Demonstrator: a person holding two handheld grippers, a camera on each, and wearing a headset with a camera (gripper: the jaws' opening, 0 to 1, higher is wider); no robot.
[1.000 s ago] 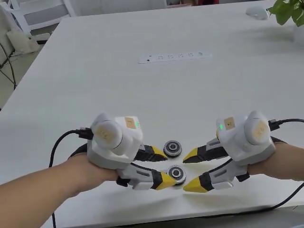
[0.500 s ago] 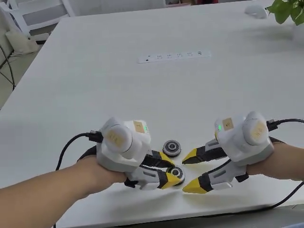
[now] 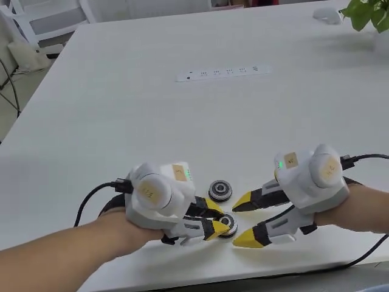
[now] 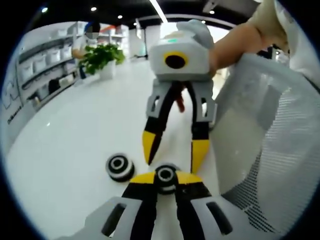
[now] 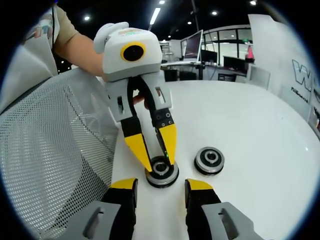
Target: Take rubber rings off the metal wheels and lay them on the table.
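Left gripper clamps the near wheel; right gripper waits open.
The left gripper [image 3: 217, 219] has its jaws drawn in tight on the wheel [image 4: 166, 176], which sits between its yellow tips. The right gripper [image 5: 161, 187] faces it, jaws wide and holding nothing, with that wheel just past its tips. The second wheel [image 5: 209, 160] lies on the table [image 3: 182, 121] just beside the left gripper's jaws, its black ring [image 5: 209, 172] on.

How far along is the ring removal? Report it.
Done: nothing yet; the near wheel and far wheel both wear their rubber rings. In hand: the left hand-held gripper clamps the near wheel, the right hand-held gripper open beside it. Left: both rings off and onto the table.
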